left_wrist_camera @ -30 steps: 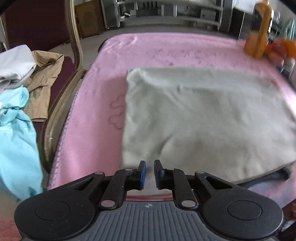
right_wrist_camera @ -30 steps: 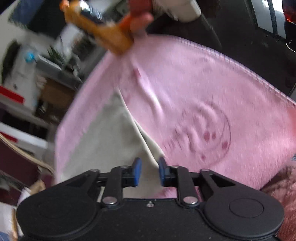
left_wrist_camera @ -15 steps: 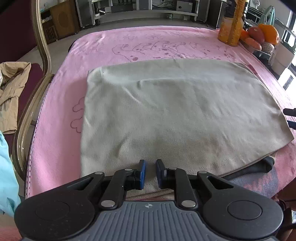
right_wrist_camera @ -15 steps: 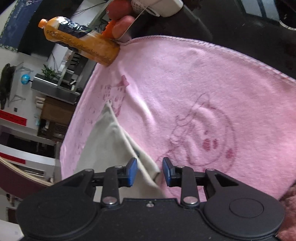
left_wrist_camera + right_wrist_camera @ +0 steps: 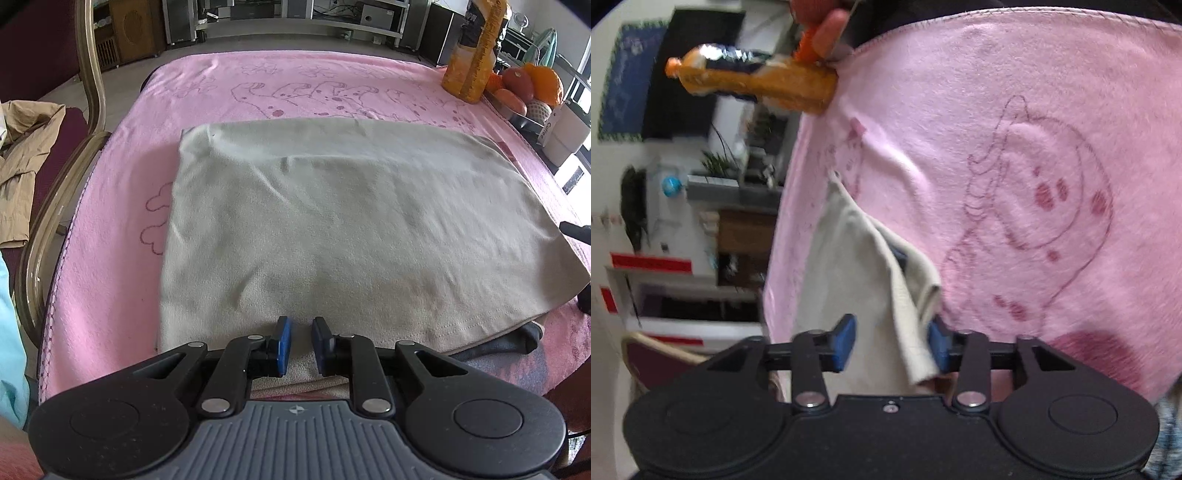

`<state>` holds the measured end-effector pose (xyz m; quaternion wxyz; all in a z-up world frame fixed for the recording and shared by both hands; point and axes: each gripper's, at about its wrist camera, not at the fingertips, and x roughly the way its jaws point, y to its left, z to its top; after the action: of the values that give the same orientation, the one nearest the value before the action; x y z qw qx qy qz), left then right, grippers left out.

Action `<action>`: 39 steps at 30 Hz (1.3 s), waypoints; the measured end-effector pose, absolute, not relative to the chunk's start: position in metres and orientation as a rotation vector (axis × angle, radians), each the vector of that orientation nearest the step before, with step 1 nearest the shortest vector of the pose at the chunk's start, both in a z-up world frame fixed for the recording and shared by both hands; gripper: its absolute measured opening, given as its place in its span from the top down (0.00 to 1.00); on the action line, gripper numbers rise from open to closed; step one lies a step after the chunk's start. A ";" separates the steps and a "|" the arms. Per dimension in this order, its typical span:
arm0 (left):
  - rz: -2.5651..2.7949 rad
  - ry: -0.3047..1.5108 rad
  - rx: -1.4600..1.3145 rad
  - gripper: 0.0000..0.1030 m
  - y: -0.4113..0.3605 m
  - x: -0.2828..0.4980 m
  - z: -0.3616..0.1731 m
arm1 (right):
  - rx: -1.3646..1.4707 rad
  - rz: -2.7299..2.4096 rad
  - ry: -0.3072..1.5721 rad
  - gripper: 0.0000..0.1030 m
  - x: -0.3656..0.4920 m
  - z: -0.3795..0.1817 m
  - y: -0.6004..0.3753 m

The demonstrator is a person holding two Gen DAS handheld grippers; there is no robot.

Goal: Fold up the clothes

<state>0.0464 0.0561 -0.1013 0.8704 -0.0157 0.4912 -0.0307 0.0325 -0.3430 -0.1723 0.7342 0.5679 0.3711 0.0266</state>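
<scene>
A folded beige garment [image 5: 354, 221] is laid flat on the pink towel [image 5: 110, 258] covering the surface. The left gripper [image 5: 298, 341] is held over its near hem, fingers slightly parted, nothing pinched. The right gripper [image 5: 892, 341] is spread wide, the garment's corner [image 5: 916, 325] lying between its fingers.

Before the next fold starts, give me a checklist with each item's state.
1. Beige garment lies flat on the pink blanket: ok.
2. Right gripper open around the garment's edge: ok.
3. Right gripper has closed on the cloth: not ok.
4. Left gripper at the near hem, jaws slightly apart: ok.
5. Left gripper holds cloth: not ok.
6. Orange bottle stands off the garment: ok.
</scene>
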 end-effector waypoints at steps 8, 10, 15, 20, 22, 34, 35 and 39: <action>-0.070 1.027 -0.041 0.81 0.058 0.047 -0.102 | 1.093 -0.014 0.735 0.56 0.036 -0.162 -0.312; -0.074 1.027 -0.045 0.81 0.060 0.047 -0.102 | 1.064 -0.051 0.706 0.57 0.040 -0.161 -0.314; -0.065 1.020 -0.091 0.80 0.074 0.041 -0.096 | 0.977 -0.116 0.738 0.92 0.048 -0.160 -0.311; 0.059 0.993 -0.149 0.87 0.107 0.030 -0.085 | 0.813 -0.129 0.756 0.92 0.053 -0.143 -0.298; 0.082 1.052 -0.126 0.89 0.109 0.033 -0.095 | 0.795 -0.148 0.765 0.92 0.055 -0.139 -0.294; 0.028 0.969 -0.017 0.83 0.104 0.018 -0.067 | 0.417 -0.172 0.681 0.93 0.063 -0.071 -0.227; 0.023 0.954 -0.013 0.81 0.106 0.016 -0.061 | 0.374 -0.160 0.667 0.93 0.063 -0.065 -0.215; 0.037 0.921 -0.009 0.81 0.127 0.014 -0.042 | 0.198 -0.058 0.605 0.93 0.060 -0.040 -0.154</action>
<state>0.0143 0.1269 -0.0422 0.8957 -0.0043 0.4443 0.0181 0.0598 -0.1535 -0.0403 0.9493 0.0972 0.2975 -0.0284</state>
